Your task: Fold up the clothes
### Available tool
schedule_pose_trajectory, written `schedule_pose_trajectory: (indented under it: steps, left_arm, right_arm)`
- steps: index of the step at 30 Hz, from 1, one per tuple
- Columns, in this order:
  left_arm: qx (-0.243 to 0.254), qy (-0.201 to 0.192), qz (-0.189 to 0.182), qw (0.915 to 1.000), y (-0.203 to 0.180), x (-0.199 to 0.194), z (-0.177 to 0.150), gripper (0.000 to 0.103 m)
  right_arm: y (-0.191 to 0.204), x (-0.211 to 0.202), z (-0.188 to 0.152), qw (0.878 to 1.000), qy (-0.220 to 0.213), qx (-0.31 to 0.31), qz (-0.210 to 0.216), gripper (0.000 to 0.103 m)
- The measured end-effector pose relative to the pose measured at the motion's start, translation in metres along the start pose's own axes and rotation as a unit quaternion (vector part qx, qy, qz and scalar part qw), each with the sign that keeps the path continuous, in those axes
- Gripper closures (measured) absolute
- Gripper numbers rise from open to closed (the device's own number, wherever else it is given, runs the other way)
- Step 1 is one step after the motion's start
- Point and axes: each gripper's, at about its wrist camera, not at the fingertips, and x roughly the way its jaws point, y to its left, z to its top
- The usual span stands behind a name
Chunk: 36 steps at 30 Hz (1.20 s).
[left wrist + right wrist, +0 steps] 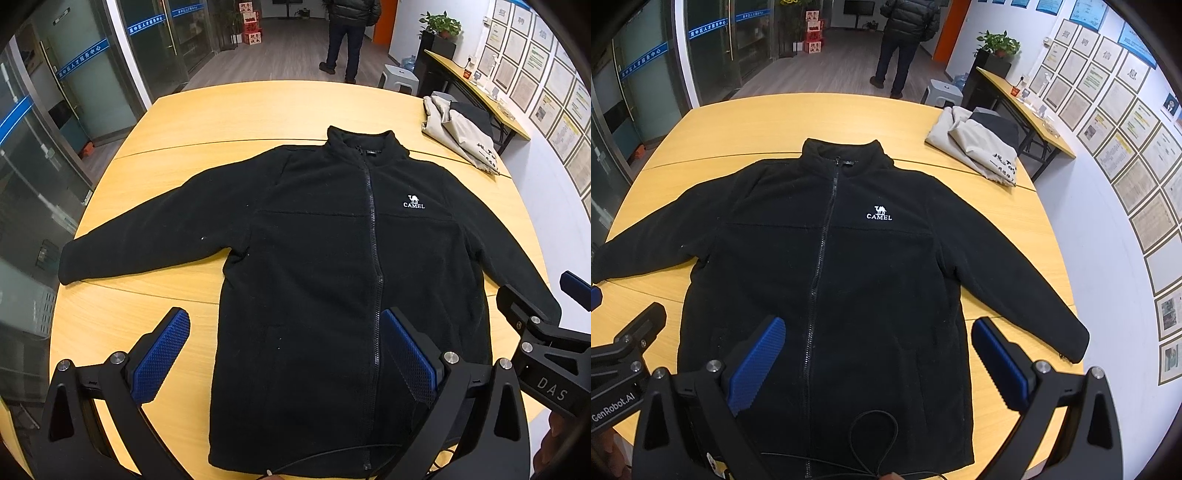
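Observation:
A black fleece jacket (325,266) with a white CAMEL logo lies flat, zipped and face up on the round wooden table (229,110), sleeves spread to both sides. It also shows in the right wrist view (849,280). My left gripper (284,354) is open and empty, hovering above the jacket's lower left hem. My right gripper (879,365) is open and empty, above the lower right hem. The right gripper's body shows at the right edge of the left wrist view (543,343).
A folded beige and black garment (979,144) lies at the table's far right. A thin black cable (875,443) loops over the jacket hem. A person (905,40) stands beyond the table. A side desk (1023,107) and a stool stand by the right wall.

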Motion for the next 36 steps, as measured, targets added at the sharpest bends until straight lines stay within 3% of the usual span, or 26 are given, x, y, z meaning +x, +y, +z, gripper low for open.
schedule_pose_trajectory:
  steps: [36]
  left_arm:
    - [-0.007, 0.006, 0.002, 1.0000, 0.0083, 0.0086, -0.0003, 0.000]
  right_arm:
    - [-0.0001, 0.0050, -0.0022, 1.000, 0.011, -0.002, -0.002, 0.000]
